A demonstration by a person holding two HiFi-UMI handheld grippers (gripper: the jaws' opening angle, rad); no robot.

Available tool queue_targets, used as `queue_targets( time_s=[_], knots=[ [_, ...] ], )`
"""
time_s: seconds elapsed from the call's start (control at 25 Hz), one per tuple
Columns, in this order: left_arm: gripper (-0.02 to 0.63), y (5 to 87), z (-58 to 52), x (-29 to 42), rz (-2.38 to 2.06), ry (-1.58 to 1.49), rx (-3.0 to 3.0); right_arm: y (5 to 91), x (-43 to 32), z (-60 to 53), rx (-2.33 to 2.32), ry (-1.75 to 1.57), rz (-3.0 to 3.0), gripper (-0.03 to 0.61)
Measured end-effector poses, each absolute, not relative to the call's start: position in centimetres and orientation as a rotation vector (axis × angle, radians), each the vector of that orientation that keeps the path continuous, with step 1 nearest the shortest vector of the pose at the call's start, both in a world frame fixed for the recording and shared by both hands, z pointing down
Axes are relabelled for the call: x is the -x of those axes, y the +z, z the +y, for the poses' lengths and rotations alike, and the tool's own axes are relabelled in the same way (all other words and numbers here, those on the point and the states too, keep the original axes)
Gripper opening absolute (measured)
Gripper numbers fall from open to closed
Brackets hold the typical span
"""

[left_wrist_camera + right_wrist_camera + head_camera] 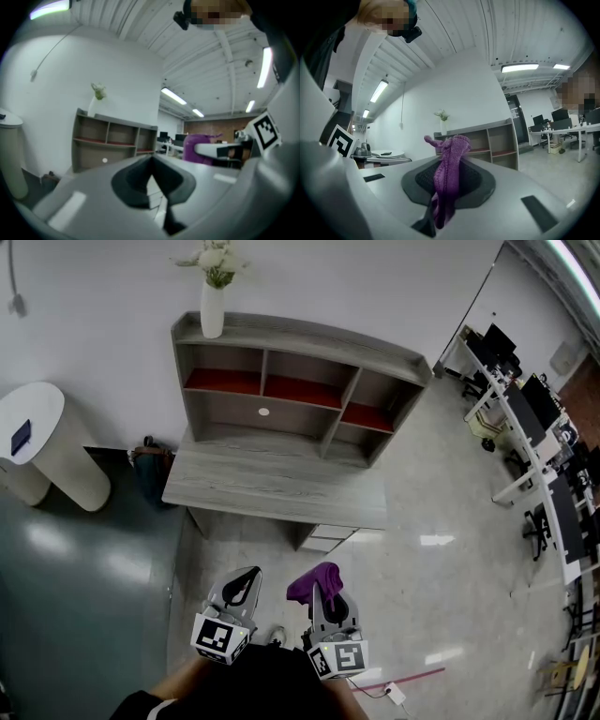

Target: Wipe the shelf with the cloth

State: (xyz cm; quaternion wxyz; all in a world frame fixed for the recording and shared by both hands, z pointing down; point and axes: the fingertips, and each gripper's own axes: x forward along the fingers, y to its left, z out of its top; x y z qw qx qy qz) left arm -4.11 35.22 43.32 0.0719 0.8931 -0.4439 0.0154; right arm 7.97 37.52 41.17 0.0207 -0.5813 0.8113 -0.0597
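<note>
Barely started, going by this. Facing a big grey shelf (pixel 300 390) against the wall, with red-lined cubbies up top and a wide desk surface (pixel 272 493) sticking out below. Standing well short of the shelf, out on the floor in front of it, so no contact with any board.

Left of the shelf, a white round table (pixel 42 437). On the shelf's top left corner, a white vase (pixel 213 307) of flowers, probably worth steering round when doing the top board.

Down near the body, well apart from the shelf:
- **Left gripper** (pixel 246 585): pressed together on nothing, just pointing at the shelf.
- **Right gripper** (pixel 329 593): right beside it, clamped on the purple cloth (pixel 447 185), with a bunched tuft poking up past the jaw tips and a tail hanging down between them.

So, cloth in hand, check. Left to do, as a guess, pretty much everything:
- walk up to the shelf
- get the cloth onto a board
- wipe

Can't tell from this far back about any dust or marks on the shelf.
</note>
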Motion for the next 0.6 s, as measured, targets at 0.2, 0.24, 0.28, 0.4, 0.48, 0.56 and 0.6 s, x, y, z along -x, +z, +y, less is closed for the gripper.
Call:
queue_targets(
  time_s=[0.2, 0.24, 0.28, 0.4, 0.48, 0.56, 0.6],
  knots=[
    [0.003, 43.4, 35.3, 3.0, -1.340, 0.053, -2.686, 41.4, -9.0, 37.6, 1.785, -0.189, 2.530, 0.051],
    [0.003, 43.4, 35.4, 2.7, -1.341, 0.054, -2.684, 41.5, -9.2, 37.6, 1.783, -0.191, 2.532, 0.051],
    [0.003, 43.5, 35.4, 2.4, -1.342, 0.054, -2.682, 41.6, -9.5, 37.7, 1.781, -0.193, 2.536, 0.051],
    [0.003, 43.5, 35.5, 1.3, -1.348, 0.053, -2.686, 41.8, -10.5, 37.7, 1.766, -0.199, 2.546, 0.051],
    [0.003, 43.3, 35.4, 0.4, -1.358, 0.051, -2.688, 41.9, -11.2, 37.7, 1.753, -0.202, 2.554, 0.051],
    [0.003, 43.2, 35.3, -0.6, -1.367, 0.048, -2.684, 42.1, -12.2, 37.6, 1.744, -0.208, 2.560, 0.051],
    [0.003, 43.2, 35.2, -1.0, -1.371, 0.045, -2.681, 42.1, -12.6, 37.5, 1.738, -0.212, 2.560, 0.051]
  ],
)
